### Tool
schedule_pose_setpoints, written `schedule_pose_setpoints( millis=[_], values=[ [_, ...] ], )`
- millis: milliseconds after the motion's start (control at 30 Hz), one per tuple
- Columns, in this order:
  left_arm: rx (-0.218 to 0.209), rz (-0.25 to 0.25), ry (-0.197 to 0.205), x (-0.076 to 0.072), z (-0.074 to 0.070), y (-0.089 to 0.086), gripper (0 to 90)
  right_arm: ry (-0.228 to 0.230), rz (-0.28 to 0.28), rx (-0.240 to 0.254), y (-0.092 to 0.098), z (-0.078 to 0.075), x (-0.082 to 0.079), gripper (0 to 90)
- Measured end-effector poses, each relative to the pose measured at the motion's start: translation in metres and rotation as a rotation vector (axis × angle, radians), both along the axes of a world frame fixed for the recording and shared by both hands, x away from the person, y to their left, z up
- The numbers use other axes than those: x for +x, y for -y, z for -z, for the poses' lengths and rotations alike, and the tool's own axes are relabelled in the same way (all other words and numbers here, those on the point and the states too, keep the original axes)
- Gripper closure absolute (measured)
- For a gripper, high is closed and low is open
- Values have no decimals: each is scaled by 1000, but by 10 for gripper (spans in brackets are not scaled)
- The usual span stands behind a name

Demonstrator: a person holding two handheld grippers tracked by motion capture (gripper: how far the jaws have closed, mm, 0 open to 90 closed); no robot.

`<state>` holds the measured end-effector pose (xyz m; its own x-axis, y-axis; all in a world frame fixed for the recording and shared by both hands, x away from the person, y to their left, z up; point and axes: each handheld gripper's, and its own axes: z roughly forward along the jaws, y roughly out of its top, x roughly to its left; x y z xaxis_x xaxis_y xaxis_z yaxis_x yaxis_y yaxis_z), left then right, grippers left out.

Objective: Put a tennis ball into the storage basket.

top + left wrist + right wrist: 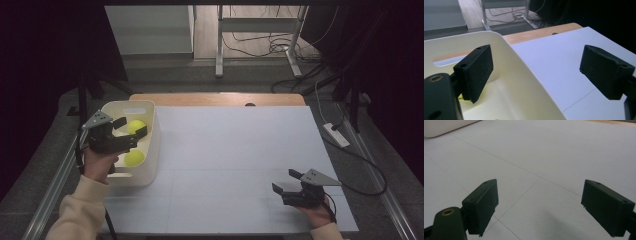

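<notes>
L gripper [131, 128] held over white bin [152, 145], jaws wide apart w/ nothing between; one jaw inside bin, other past its rim. Two yellow balls [134, 158] lying in bin, below L gripper. R gripper [286, 182] well apart from bin, low over white table [235, 150], jaws spread, empty.

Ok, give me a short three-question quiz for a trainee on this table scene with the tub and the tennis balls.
1. How many tennis balls lie in the white tub?
2. True or false: the left gripper is clamped on a ball.
3. Which gripper rests low over the bare white table: A left, B right?

Key:
1. Two: the far ball and the near ball.
2. False; its jaws stand open over the tub with nothing between them.
3. B, the right gripper, jaws open.
</notes>
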<state>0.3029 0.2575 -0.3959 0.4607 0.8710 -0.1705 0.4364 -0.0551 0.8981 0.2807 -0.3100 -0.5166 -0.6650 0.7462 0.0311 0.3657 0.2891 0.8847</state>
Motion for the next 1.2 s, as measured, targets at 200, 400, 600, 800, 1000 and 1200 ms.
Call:
schedule_pose_setpoints(
  millis=[200, 400, 600, 800, 1000, 1200],
  values=[
    [2, 73, 5, -4, 1, 13, 126, 0, 2, -3, 0, 0, -1, 140],
    [4, 139, 13, -12, 5, 29, 126, -1, 5, -3, 1, 0, -2, 140],
    [-13, 210, 32, -22, 11, 47, 130, 2, 7, -1, 2, -1, -3, 140],
    [-13, 269, 43, -32, 17, 63, 132, 3, 10, -1, 2, -1, -4, 141],
    [-15, 304, 36, -39, 27, 73, 131, 3, 9, -2, 2, -1, -4, 140],
    [5, 311, 50, -49, 38, 80, 135, 3, 11, -1, 2, -1, -5, 141]
  ],
)
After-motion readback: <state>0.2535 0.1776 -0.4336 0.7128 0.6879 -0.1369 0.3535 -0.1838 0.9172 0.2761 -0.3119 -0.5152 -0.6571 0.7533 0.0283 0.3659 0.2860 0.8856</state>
